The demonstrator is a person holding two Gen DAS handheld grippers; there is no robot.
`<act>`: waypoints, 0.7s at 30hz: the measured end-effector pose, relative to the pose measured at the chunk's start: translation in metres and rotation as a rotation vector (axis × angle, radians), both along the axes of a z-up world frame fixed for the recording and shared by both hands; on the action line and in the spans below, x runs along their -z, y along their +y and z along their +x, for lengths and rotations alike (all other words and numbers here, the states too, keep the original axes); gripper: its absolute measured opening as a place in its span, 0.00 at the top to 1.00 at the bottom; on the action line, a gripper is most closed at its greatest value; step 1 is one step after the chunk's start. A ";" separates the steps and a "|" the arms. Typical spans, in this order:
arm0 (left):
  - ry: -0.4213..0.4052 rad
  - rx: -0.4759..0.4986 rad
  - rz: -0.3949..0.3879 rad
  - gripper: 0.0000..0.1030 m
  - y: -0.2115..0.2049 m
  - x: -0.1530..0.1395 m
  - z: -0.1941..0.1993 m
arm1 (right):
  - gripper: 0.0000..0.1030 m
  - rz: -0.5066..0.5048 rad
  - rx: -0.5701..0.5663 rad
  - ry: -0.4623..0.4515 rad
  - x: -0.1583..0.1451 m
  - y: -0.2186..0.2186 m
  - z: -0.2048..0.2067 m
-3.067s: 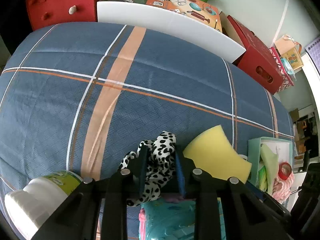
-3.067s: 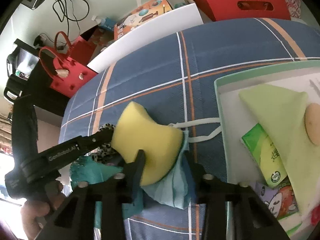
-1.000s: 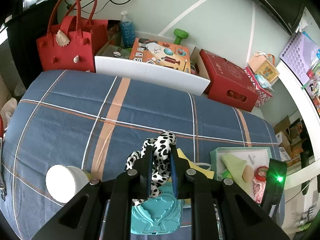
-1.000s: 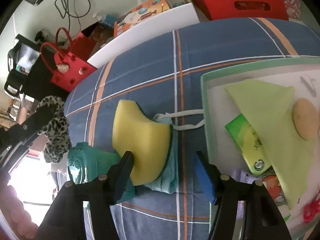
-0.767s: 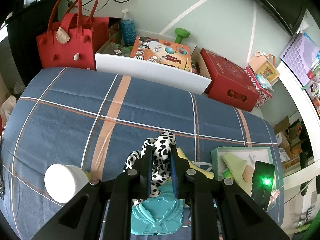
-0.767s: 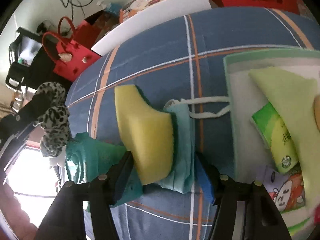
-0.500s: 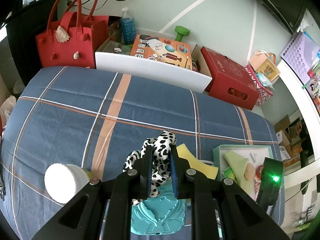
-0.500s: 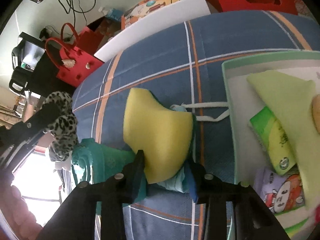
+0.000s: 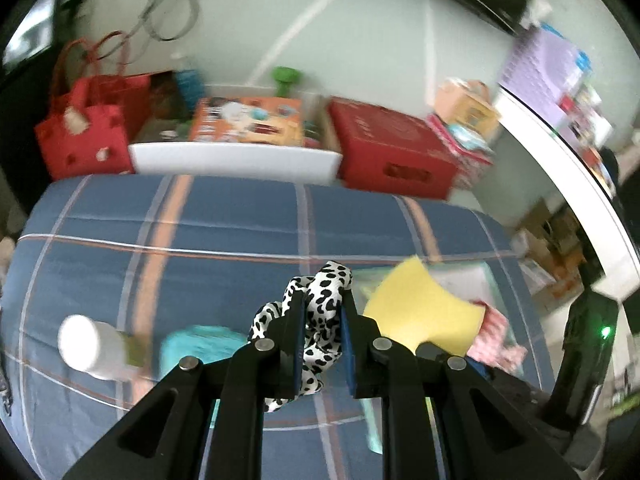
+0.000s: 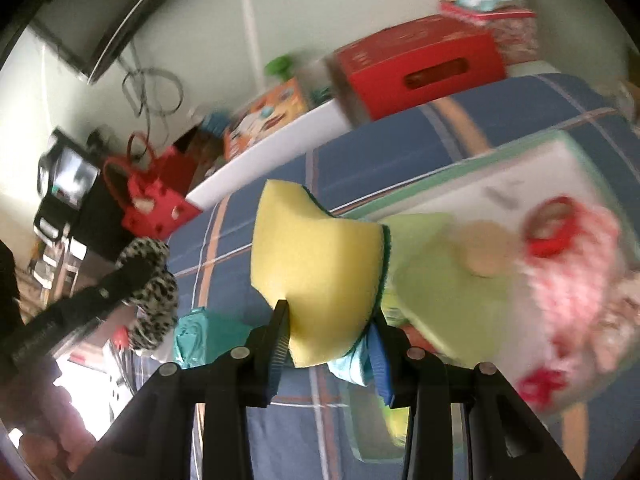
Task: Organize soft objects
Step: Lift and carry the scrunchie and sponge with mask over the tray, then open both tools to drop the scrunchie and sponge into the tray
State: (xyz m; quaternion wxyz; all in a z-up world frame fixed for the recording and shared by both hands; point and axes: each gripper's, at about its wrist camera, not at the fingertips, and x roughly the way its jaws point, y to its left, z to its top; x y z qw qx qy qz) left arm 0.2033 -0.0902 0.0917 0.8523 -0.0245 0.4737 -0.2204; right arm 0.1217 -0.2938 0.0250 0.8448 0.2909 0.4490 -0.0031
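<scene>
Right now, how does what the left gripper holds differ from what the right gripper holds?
The left gripper pinches a limp black-and-white spotted scrunchie that droops around its fingers; the right gripper squeezes a plain yellow sponge that keeps its block shape. The scrunchie is narrow, the sponge bulkier, with a pale blue cloth caught alongside. Both are soft and off the blue plaid bedcover.

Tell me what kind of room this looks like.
Probably a bedroom or spare room at home: a bed with a blue plaid cover, a red felt handbag and boxes of toys stacked along the wall.

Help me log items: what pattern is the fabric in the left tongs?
White with black leopard-style spots; the fabric shows best in the left wrist view.
</scene>
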 end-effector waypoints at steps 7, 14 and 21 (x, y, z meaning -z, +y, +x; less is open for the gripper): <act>0.079 0.193 -0.007 0.84 -0.083 0.034 -0.029 | 0.61 -0.061 0.095 0.082 0.012 -0.055 -0.030; 0.162 0.244 0.052 0.82 -0.127 0.091 -0.031 | 0.59 -0.074 0.119 0.179 0.043 -0.083 -0.037; 0.171 0.203 0.003 0.41 -0.111 0.081 -0.033 | 0.35 -0.116 0.132 0.196 0.042 -0.088 -0.045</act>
